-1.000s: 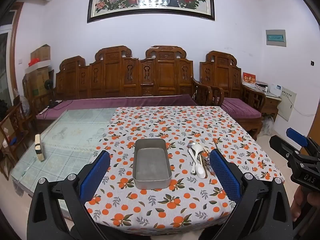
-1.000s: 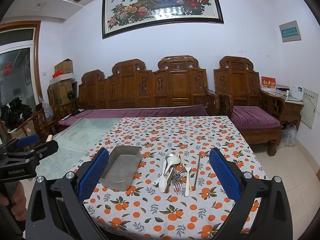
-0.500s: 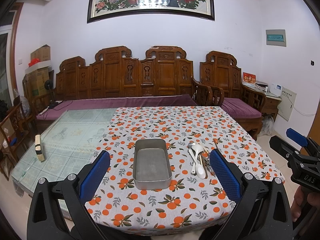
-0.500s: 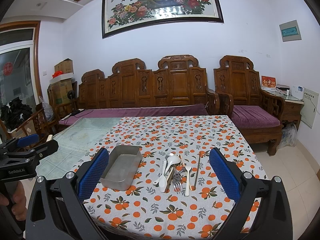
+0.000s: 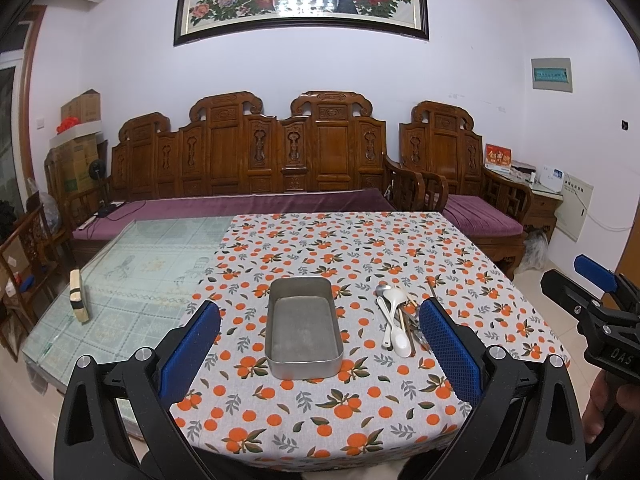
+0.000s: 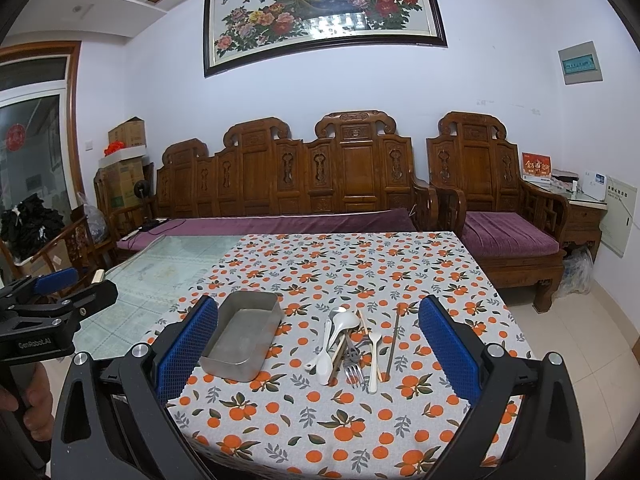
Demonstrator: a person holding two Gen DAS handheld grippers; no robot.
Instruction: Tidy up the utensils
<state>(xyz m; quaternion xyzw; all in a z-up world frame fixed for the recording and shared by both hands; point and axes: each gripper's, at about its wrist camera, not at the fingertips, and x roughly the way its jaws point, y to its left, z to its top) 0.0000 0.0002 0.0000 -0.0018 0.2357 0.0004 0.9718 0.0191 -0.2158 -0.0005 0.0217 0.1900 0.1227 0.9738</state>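
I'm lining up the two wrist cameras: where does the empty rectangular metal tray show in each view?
Left wrist: rectangular metal tray at lower centre, end-on, utensil pile to its right.
Right wrist: tray lower left of centre, angled, beside the near blue pad.
Shared landmark: the orange-print tablecloth beneath it.

left gripper (image 6: 56,300): "GenRobot.AI" | right gripper (image 5: 592,304): "DAS"

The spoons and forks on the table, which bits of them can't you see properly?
- Left wrist view: the left gripper's right finger covers part of the utensil pile.
- Right wrist view: the pile overlaps itself, so an exact count is not possible.
- Both views: the metal tray's near wall hides a strip of its floor.
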